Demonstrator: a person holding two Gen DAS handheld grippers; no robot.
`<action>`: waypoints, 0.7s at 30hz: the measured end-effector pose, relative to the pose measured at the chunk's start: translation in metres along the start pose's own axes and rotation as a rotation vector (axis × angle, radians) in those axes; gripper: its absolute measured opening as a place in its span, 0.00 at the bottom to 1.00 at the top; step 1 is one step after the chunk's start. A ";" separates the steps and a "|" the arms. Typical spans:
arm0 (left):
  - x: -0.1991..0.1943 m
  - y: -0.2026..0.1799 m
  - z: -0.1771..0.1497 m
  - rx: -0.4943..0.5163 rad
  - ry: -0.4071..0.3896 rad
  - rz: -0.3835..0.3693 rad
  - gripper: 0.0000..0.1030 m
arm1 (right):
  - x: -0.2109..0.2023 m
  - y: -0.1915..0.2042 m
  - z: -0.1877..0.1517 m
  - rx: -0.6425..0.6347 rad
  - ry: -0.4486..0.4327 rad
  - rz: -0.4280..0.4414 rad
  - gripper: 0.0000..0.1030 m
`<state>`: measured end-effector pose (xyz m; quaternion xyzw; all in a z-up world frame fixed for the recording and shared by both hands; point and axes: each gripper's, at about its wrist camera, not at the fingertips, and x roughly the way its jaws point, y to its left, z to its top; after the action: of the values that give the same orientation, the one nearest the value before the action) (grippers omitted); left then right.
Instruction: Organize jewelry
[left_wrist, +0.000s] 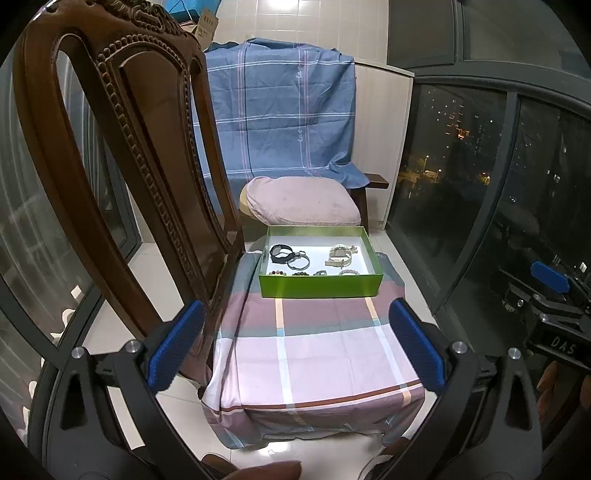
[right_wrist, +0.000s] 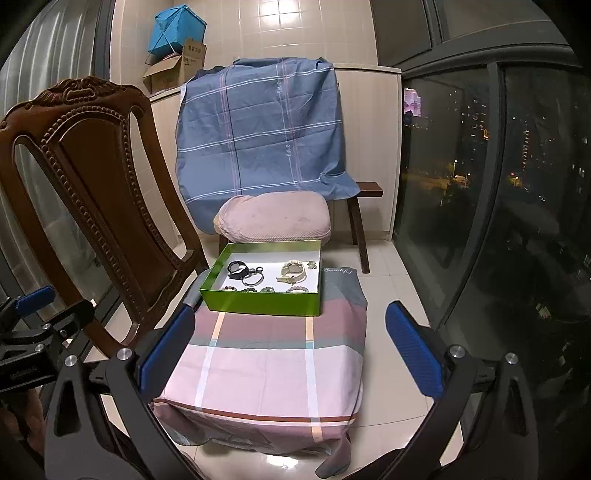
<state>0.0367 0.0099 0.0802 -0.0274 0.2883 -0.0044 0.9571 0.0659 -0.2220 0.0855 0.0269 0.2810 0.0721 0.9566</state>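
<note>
A green box with a white floor sits at the far end of a low table covered in a pink checked cloth. Inside lie a black watch, a beige watch, dark bangles and several bead bracelets along the front wall. My left gripper is open and empty, well short of the box. My right gripper is open and empty, also short of it.
A carved wooden chair stands close on the left. A pink cushion and a blue draped sheet are behind the box. Glass windows run along the right.
</note>
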 end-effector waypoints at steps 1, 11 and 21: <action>0.000 0.000 0.000 0.001 -0.001 0.002 0.96 | 0.000 0.000 0.000 0.000 0.001 0.000 0.97; 0.001 -0.003 0.003 0.010 -0.001 -0.004 0.96 | 0.000 -0.001 0.001 0.003 0.000 0.004 0.97; 0.001 -0.004 0.004 0.005 0.002 -0.008 0.96 | 0.000 -0.003 0.002 0.005 0.002 0.001 0.97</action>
<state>0.0398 0.0057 0.0831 -0.0260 0.2893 -0.0093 0.9568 0.0679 -0.2252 0.0868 0.0293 0.2823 0.0719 0.9562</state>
